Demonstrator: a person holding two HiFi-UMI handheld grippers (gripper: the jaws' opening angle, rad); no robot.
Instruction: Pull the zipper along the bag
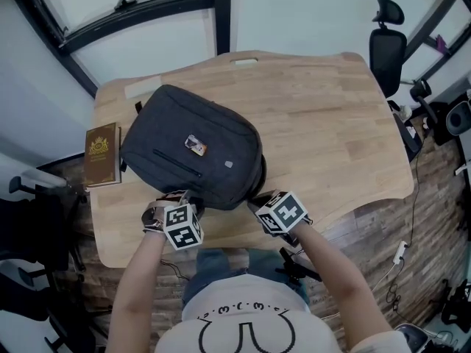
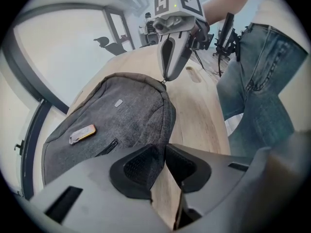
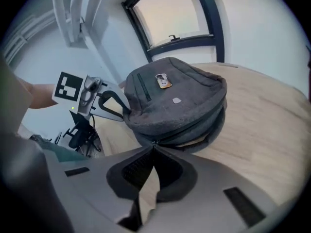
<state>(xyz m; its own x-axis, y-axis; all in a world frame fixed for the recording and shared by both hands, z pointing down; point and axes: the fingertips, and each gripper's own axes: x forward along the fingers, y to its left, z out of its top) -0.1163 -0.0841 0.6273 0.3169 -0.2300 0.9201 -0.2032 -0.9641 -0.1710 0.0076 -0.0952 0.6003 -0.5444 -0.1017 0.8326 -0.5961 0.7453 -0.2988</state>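
1. Since the right gripper point(image 3: 153, 149) has its jaws pinched together on the small zipper pull point(image 3: 153, 143) at the near end of the dark grey backpack point(image 1: 191, 149), the step in hand looks like the start of the run along the main seam.
2. The left gripper point(image 2: 163, 152) stands narrow, its pads nipping the fabric of the backpack's near corner, close beside the other gripper. This reads as the anchoring hold.
3. To do the pull well, the left grip should be firm enough that the backpack does not slide on the wooden table point(image 1: 331, 123), and it should draw the fabric taut ahead of the slider.
4. The right gripper should travel in line with the zipper track and follow its curve round the corner, not lift away from it. The pull is tiny and could slip out of the pads, so the bend calls for a slow pace.
5. The backpack lies flat on the table's left half, its near end at the edge by the person, with a brown book point(image 1: 101, 154) just beside its left side.
6. Count: one backpack, one zipper pull in the grip, one book, one table, two grippers.
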